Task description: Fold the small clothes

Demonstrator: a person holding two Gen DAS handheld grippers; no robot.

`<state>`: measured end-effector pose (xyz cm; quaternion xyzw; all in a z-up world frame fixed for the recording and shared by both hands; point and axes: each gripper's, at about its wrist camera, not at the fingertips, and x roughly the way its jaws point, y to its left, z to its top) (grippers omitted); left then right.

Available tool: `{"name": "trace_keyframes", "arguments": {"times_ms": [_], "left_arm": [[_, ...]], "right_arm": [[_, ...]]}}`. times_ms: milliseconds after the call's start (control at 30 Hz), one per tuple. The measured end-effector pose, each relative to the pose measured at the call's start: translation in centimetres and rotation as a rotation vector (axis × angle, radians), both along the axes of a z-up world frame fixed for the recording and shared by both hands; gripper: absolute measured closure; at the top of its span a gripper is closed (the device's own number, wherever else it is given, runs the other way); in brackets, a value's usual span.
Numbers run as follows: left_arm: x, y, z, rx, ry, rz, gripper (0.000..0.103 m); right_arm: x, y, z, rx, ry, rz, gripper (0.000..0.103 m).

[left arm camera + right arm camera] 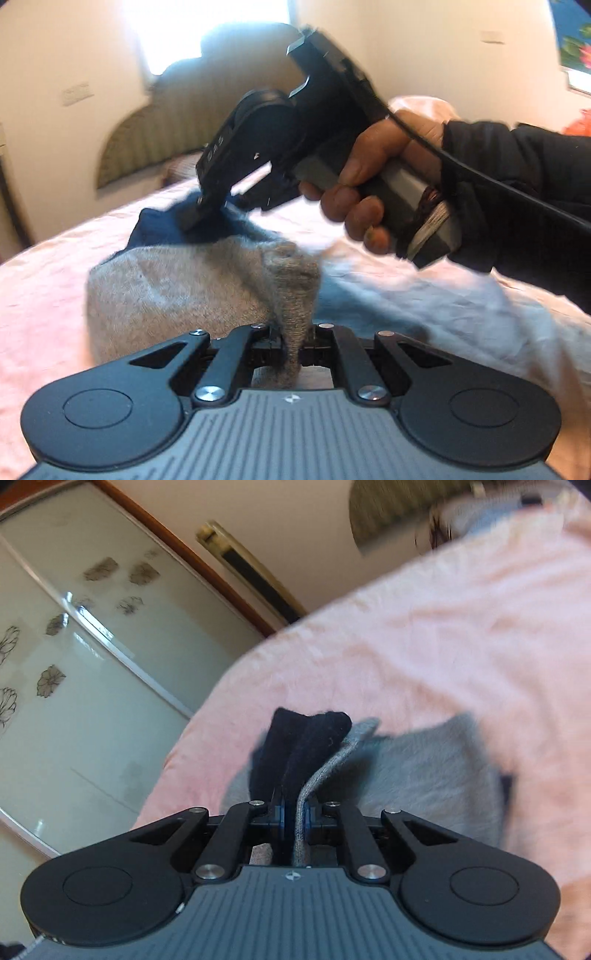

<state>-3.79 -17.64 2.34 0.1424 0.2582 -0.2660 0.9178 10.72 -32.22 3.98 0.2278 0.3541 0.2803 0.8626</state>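
A: Noted. The left gripper (291,345) is clenched on a bunched ridge of the grey sock (177,288), which lies on the bed just ahead of its jaws.

B: And the right gripper (293,812)?

A: Grasping the sock's far end, both the navy cuff (295,746) and a grey edge pinched between its jaws. The person's hand (373,177) is wrapped around its handle, dark sleeve (524,192) behind.

B: Risk from here?

A: My judgement: two layers sit in the right pinch, so one could slide out as the end is carried over, and the fold would land crooked. The left holds only a narrow ridge (a thin bite), so a hard pull against it could drag the whole sock across instead of creasing it.

B: Surface?

A: A pink bedspread (443,635), soft and rumpled, beneath and beyond both grippers; cloth may catch on it.

B: Room?

A: A striped headboard (177,103) beyond the right gripper, under a bright window (207,29). Frosted, flower-patterned sliding doors (92,646) off the left of the right gripper. Views are blurred.
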Motion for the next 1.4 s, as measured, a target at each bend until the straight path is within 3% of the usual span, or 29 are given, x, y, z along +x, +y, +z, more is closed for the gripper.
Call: {"name": "trace_keyframes", "arguments": {"times_ms": [100, 167, 233, 267, 300, 367, 433, 467, 500, 533, 633, 733, 833, 867, 900, 967, 1067, 1100, 1133, 1167, 1200, 1267, 1400], "left_arm": [[1.7, -1.0, -2.5, 0.005, 0.144, -0.005, 0.098], [1.5, -0.6, -2.2, -0.043, 0.135, -0.044, 0.097], [1.1, 0.5, -1.1, -0.129, 0.152, -0.100, 0.091], [0.6, 1.1, -0.6, -0.161, 0.154, -0.133, 0.079], [0.1, 1.9, -0.3, -0.180, 0.151, -0.152, 0.056], [-0.7, 3.8, 0.3, -0.203, 0.122, -0.150, 0.025], [-1.3, 6.2, 0.9, -0.240, 0.080, -0.126, 0.025], [-1.0, 7.4, 1.2, -0.250, 0.083, -0.103, 0.025], [-0.9, 8.2, 1.3, -0.257, 0.082, -0.065, 0.025], [-0.5, 9.3, 1.4, -0.260, 0.075, -0.019, 0.025], [0.7, 12.6, 1.7, -0.286, 0.078, 0.147, 0.025], [3.5, 16.3, 1.1, -0.425, 0.164, 0.270, 0.023], [7.3, 18.7, 0.3, -0.545, 0.259, 0.379, 0.023], [8.6, 19.3, -0.1, -0.591, 0.312, 0.408, 0.023], [10.0, 19.8, -0.6, -0.645, 0.375, 0.421, 0.024], [12.9, 20.2, -1.7, -0.746, 0.489, 0.375, 0.024], [16.5, 18.2, -3.7, -0.772, 0.619, 0.344, 0.025], [17.2, 17.7, -4.5, -0.785, 0.656, 0.345, 0.036], [17.4, 17.3, -4.8, -0.799, 0.651, 0.356, 0.042], [17.4, 16.9, -5.0, -0.792, 0.665, 0.363, 0.060], [17.6, 16.7, -5.1, -0.777, 0.666, 0.375, 0.065], [17.1, 16.5, -4.4, -0.745, 0.624, 0.367, 0.071], [16.5, 17.7, -1.9, -0.695, 0.549, 0.348, 0.074]], "right_arm": [[0.3, -2.1, -3.3, -0.062, 0.111, -0.052, 0.086], [0.0, -3.0, -5.0, -0.049, 0.118, -0.082, 0.087], [-0.4, -3.5, -5.0, 0.009, 0.115, -0.118, 0.081], [-0.3, -3.6, -4.9, 0.020, 0.119, -0.136, 0.073], [0.1, -3.3, -4.9, 0.031, 0.120, -0.132, 0.054], [0.4, -2.9, -4.6, 0.052, 0.113, -0.116, 0.040], [1.0, -2.4, -4.5, 0.027, 0.122, -0.106, 0.040], [1.2, -2.0, -4.5, 0.004, 0.121, -0.103, 0.046], [1.4, -1.8, -4.7, -0.018, 0.128, -0.099, 0.078], [1.5, -1.7, -4.7, -0.032, 0.142, -0.100, 0.088], [0.3, -3.4, -3.6, 0.003, 0.081, -0.136, 0.089], [0.6, -3.9, -5.4, -0.053, 0.130, -0.160, 0.090], [-0.2, -5.5, -4.4, 0.068, 0.110, -0.218, 0.063], [-0.6, -6.2, -3.9, 0.096, 0.082, -0.259, 0.042], [-0.6, -6.8, -3.6, 0.093, 0.069, -0.296, 0.028], [0.8, -6.7, -4.0, 0.047, 0.140, -0.282, 0.031], [2.3, -5.3, -4.9, -0.002, 0.174, -0.237, 0.031], [2.6, -4.9, -5.0, 0.000, 0.177, -0.228, 0.032], [2.9, -4.5, -5.1, 0.005, 0.182, -0.223, 0.035], [3.3, -3.9, -5.4, 0.007, 0.209, -0.197, 0.066], [3.4, -3.4, -5.8, 0.009, 0.221, -0.179, 0.078], [3.1, -2.7, -5.2, -0.024, 0.189, -0.178, 0.078], [3.2, -1.6, -3.0, 0.066, 0.128, -0.163, 0.079]]}}
